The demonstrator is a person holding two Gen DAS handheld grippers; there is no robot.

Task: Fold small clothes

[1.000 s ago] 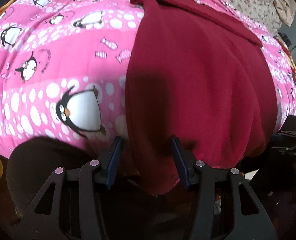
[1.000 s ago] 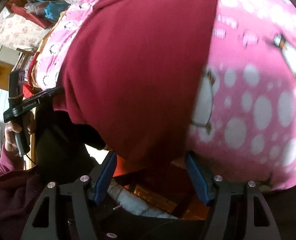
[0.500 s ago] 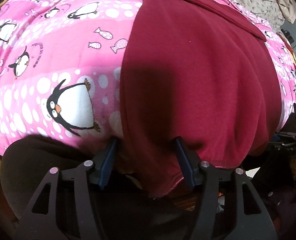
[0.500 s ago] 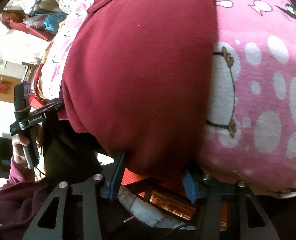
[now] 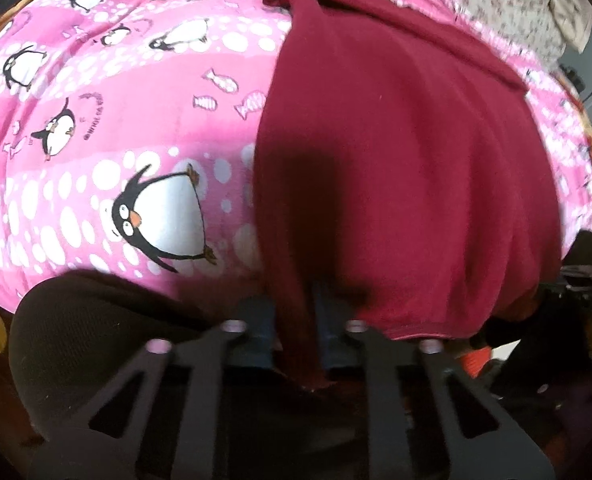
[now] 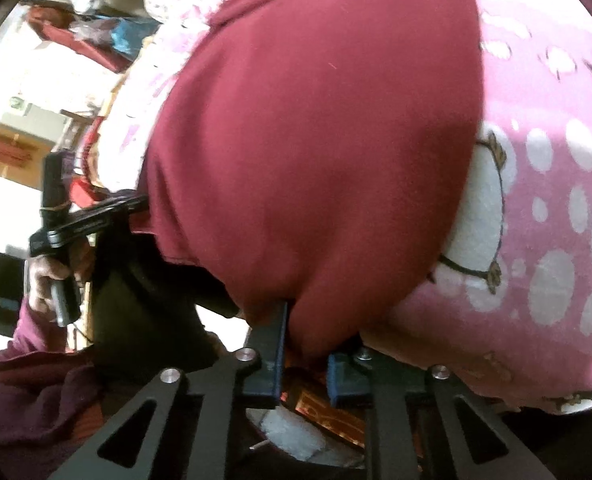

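Maroon garment (image 5: 408, 168) on pink penguin-print blanket (image 5: 135, 128)

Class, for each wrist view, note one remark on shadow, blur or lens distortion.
Left wrist view: a dark shadow falls across the maroon garment near the left gripper, whose fingers look smeared. Right wrist view: the fisheye bulges the penguin blanket; the background at left is overexposed.

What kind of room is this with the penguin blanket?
Probably a bedroom at home. A dark red cloth garment lies spread on a pink quilted blanket printed with penguins and fish, with a flowery cream sheet beyond it. Cluttered household things sit at the far edge.
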